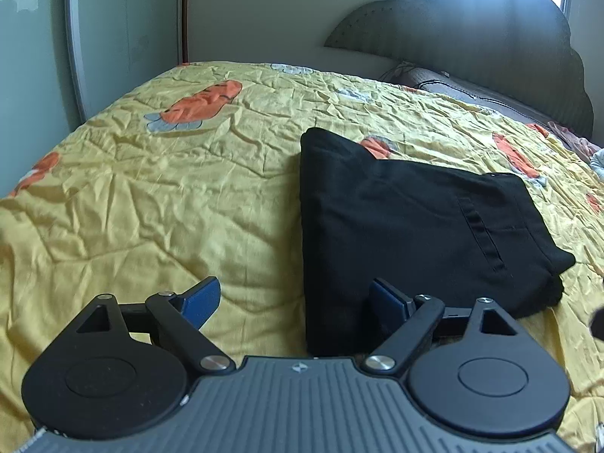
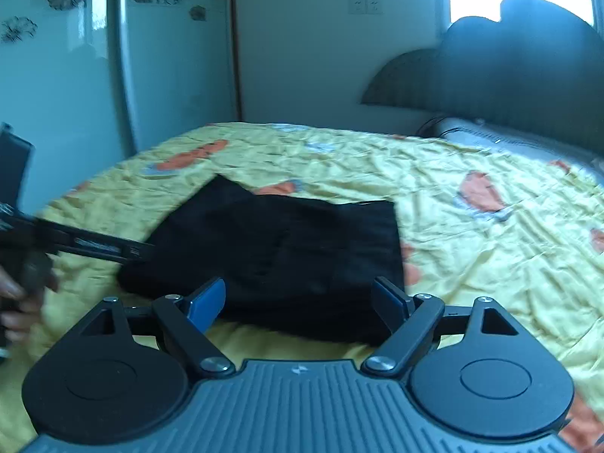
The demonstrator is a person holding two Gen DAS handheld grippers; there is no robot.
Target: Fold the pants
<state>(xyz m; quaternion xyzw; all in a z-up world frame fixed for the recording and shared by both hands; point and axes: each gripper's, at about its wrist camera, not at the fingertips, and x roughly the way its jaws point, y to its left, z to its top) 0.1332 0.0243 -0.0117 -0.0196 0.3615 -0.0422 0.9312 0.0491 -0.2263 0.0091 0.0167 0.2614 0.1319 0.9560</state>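
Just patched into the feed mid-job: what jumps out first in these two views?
The black pants stand out, lying folded into a compact bundle on the wrinkled yellow bedspread with its orange carrot prints. Both tools sit at the bundle's near edge with blue pads spread and nothing between them: the left tool and the right tool. A dark scalloped headboard rises beyond.

The bed [image 1: 151,207] is covered by a crumpled yellow quilt [image 1: 234,173] printed with orange carrot shapes, and it fills most of both views. Directly on the quilt lie the black pants [image 1: 415,234], folded into 1 compact, roughly rectangular bundle with a pocket slit facing up. At the head end, against the dark padded headboard [image 1: 490,56], lies a pillow [image 1: 445,83], with some bunched cloth [image 1: 577,143] just beside it.
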